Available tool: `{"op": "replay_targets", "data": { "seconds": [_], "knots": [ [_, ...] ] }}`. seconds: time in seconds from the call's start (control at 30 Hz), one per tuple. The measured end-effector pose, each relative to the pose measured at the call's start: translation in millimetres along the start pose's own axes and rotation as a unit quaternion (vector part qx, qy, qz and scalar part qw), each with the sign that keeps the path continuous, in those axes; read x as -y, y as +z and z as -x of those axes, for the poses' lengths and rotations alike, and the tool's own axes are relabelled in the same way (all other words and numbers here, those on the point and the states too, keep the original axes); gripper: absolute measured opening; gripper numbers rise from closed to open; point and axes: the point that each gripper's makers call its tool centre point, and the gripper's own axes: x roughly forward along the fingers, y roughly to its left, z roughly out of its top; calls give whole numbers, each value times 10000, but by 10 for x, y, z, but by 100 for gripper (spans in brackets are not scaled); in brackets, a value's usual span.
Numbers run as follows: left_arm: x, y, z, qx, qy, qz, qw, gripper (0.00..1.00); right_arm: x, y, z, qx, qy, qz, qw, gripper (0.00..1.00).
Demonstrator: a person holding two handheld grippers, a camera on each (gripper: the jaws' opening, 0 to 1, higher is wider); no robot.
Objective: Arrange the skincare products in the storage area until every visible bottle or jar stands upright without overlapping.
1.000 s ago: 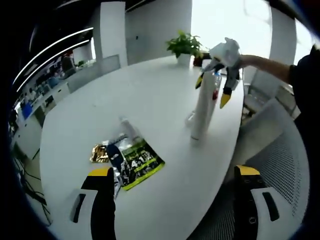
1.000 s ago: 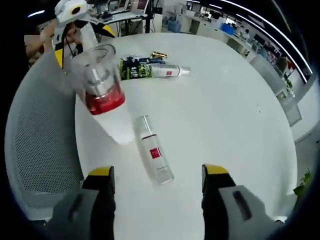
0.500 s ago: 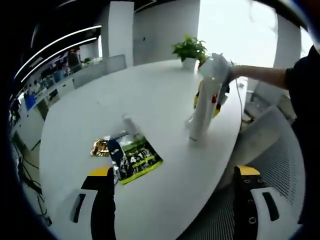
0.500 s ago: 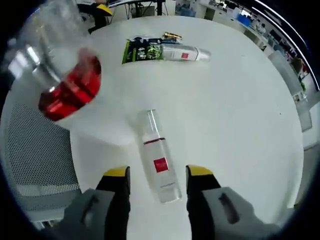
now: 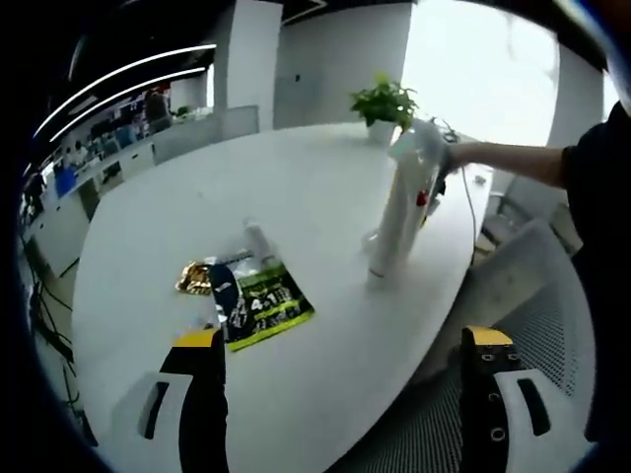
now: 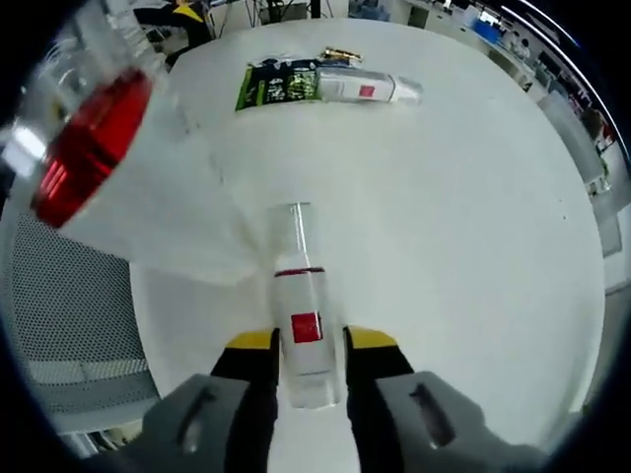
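Observation:
A small clear bottle with a red label (image 6: 299, 296) lies on the white table (image 6: 463, 217). My right gripper (image 6: 309, 341) is shut on its lower body, one jaw pressed to each side. Beside it a tall white bottle with a red band and clear cap (image 6: 118, 168) stands upright, looming at the upper left. That tall bottle (image 5: 399, 212) also stands near the table edge in the left gripper view. My left gripper (image 5: 345, 340) hangs open above the table edge, holding nothing. A white bottle (image 6: 370, 91) lies beside a green sachet (image 6: 281, 84).
The green sachet (image 5: 261, 310), a gold packet (image 5: 194, 278) and the lying white bottle (image 5: 258, 241) are grouped on the table (image 5: 168, 197). A potted plant (image 5: 386, 99) stands at the far end. A grey mesh chair (image 6: 69, 325) sits at the table edge.
My right gripper has come down over the lying clear bottle and its jaws have closed from wide apart onto its sides. The left gripper view has drifted a little.

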Motion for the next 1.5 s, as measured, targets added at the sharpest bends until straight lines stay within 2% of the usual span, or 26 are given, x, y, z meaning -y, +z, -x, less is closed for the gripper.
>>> {"op": "replay_targets", "data": {
  "seconds": [0.33, 0.77, 0.97, 1.13, 1.27, 1.3, 1.5],
  "knots": [
    [77, -11, -13, -3, -68, 33, 10000, 97, -51, -19, 21, 156, -18, -133, 9998, 22],
    [190, 111, -41, -50, -154, -89, 9998, 97, -89, -42, 42, 314, -173, -466, 9983, 20],
    [274, 142, -43, -2, -170, -132, 9998, 97, -105, -51, 55, 586, -220, -814, 9947, 19],
    [309, 173, -18, 117, -106, -117, 9998, 97, -164, -128, 92, 661, -265, -861, 9937, 19],
    [306, 172, -8, 126, -51, -109, 9998, 97, -139, -206, 139, 814, -499, -1048, 9899, 19],
    [309, 172, -4, 121, -52, -115, 9998, 94, -136, -221, 153, 856, -535, -1205, 9876, 19],
    [374, 217, 9, 139, -131, -169, 9997, 87, -121, -230, 324, 1249, -828, -1476, 9776, 19]
  ]
}}
